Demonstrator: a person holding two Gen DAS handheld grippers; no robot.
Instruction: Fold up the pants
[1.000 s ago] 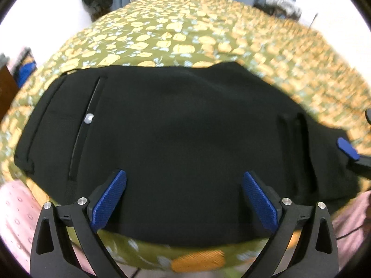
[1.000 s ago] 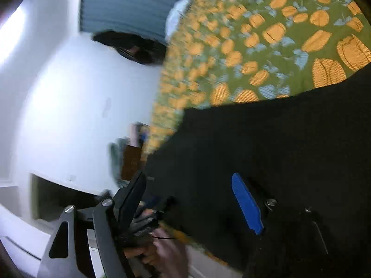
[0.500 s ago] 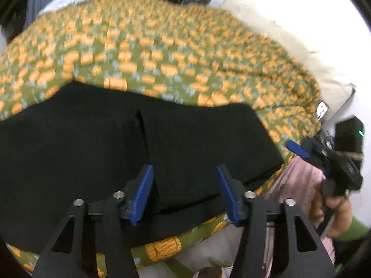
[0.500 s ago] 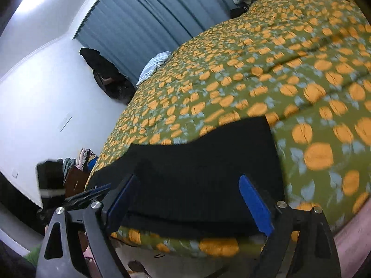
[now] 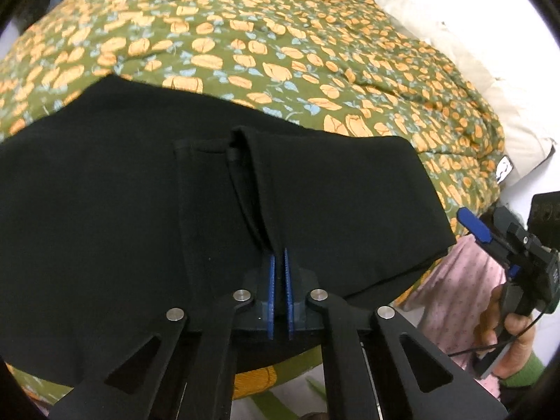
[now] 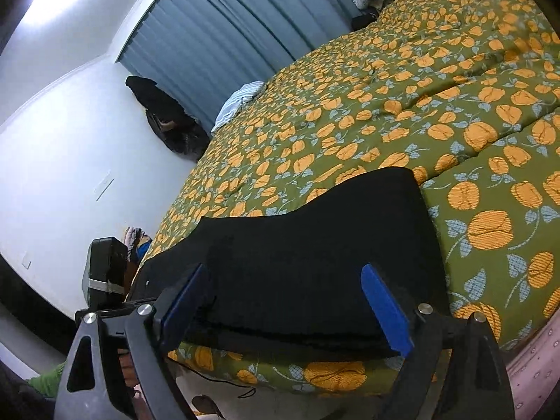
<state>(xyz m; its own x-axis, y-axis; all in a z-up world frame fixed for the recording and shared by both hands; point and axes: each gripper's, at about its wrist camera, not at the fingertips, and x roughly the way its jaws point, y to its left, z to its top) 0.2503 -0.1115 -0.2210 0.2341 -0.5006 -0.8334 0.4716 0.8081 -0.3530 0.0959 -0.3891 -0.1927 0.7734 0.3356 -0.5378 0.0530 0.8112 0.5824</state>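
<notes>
The black pants [image 5: 210,210] are being kept flat on the flowered bedspread [image 5: 280,52], along its near edge. A pinch of their fabric is being gripped by the closed left gripper [image 5: 279,273], just beside the raised fold. The right gripper [image 6: 283,301] is being held wide open over the pants' end, with nothing between its jaws. The cloth is judged soft, light and limp, best taken at edges or hems. Pockets and seams are being lost in the black.
</notes>
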